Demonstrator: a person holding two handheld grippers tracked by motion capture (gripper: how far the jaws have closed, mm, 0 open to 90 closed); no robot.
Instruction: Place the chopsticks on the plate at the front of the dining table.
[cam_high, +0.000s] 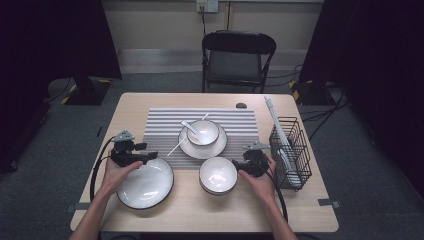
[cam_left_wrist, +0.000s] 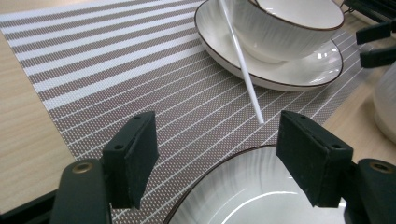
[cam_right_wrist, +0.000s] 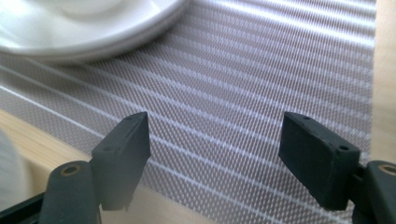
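Left hand-held gripper (cam_left_wrist: 217, 156) open, apparently above large plate (cam_left_wrist: 252, 191) rim

Left gripper (cam_high: 150, 158) jaws wide apart, nothing gripped; right gripper (cam_high: 235, 165) likewise, held low.

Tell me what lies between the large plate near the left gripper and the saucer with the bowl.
In the left gripper view, striped placemat lies between large plate and saucer, with a white stick's tip.

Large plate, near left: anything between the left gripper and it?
Nothing visible. The left gripper is open, its jaws hanging over the far rim of the large plate. The white chopstick ends just beyond, on the striped placemat.
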